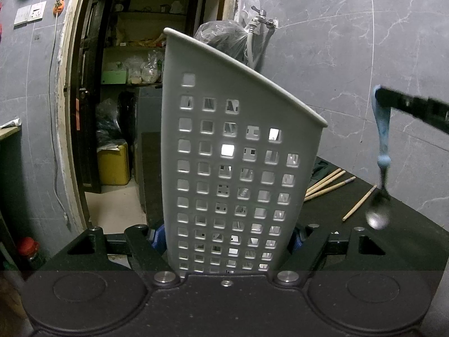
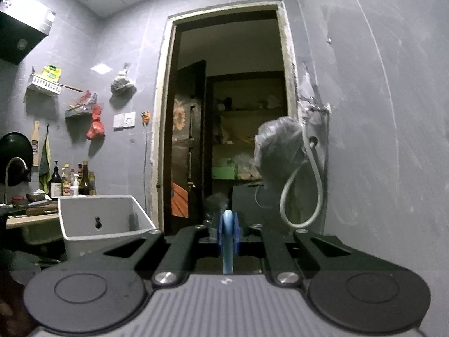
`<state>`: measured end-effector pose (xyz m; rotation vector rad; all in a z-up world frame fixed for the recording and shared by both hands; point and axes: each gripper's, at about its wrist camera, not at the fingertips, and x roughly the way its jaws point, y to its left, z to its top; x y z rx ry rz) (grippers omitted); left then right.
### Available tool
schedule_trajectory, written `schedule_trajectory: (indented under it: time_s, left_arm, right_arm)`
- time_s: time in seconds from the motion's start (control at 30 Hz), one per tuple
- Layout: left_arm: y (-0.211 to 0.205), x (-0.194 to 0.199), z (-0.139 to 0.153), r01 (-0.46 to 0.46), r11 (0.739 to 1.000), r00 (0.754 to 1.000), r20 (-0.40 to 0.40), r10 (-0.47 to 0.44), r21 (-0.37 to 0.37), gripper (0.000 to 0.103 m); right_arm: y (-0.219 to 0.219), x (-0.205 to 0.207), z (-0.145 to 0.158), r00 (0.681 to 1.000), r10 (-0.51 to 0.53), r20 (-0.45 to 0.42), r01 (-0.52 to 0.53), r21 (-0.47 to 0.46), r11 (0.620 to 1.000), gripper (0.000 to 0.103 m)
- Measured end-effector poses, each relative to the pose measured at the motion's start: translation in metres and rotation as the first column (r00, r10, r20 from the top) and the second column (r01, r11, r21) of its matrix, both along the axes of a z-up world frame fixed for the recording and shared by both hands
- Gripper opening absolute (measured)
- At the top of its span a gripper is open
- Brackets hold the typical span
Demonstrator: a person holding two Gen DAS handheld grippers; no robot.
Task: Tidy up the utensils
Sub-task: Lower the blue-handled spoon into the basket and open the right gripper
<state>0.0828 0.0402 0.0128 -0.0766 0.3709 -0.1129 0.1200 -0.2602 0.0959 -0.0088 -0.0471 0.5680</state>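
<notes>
Spoon (image 1: 381, 151) dangling from level right gripper (image 2: 228, 234)

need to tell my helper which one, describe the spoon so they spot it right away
Find the tall grey perforated utensil holder. Right of it, the spoon hangs bowl-down from the right gripper, above the wooden chopsticks; only it has a blue handle.

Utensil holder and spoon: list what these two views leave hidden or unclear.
- Left wrist view: the grey perforated holder blocks its own inside; contents cannot be told.
- Left wrist view: the holder's base and the left gripper pads are hidden behind its wall.
- Left wrist view: the blue-handled spoon is motion-blurred; the right gripper's body is cut off by the edge.
- Right wrist view: only the spoon's handle shows in the right gripper; the bowl is hidden below.
</notes>
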Motion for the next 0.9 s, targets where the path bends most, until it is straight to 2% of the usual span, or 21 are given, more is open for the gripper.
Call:
schedule_trajectory:
  time_s: [0.27,0.53,0.7,0.9]
  left_arm:
    - [0.0,0.0,0.0,0.0,1.0,1.0,0.0,0.0,0.001,0.079]
    - [0.0,0.0,0.0,0.0,1.0,1.0,0.0,0.0,0.001,0.078]
    - [0.0,0.0,0.0,0.0,1.0,1.0,0.0,0.0,-0.001,0.078]
    - [0.001,0.001,-0.001,0.003,1.0,1.0,-0.001,-0.003,-0.004,0.078]
  right_arm:
    - [0.017,-0.005,0.038,0.991,0.085,0.104,-0.088,0.026,0.996,0.009]
    - [0.046,-0.013,0.087,0.948,0.174,0.267,-0.192,0.041,0.98,0.009]
    - [0.07,-0.015,0.102,0.924,0.248,0.292,-0.271,0.042,0.962,0.009]
    - [0.094,-0.009,0.099,0.909,0.317,0.271,-0.339,0.035,0.94,0.009]
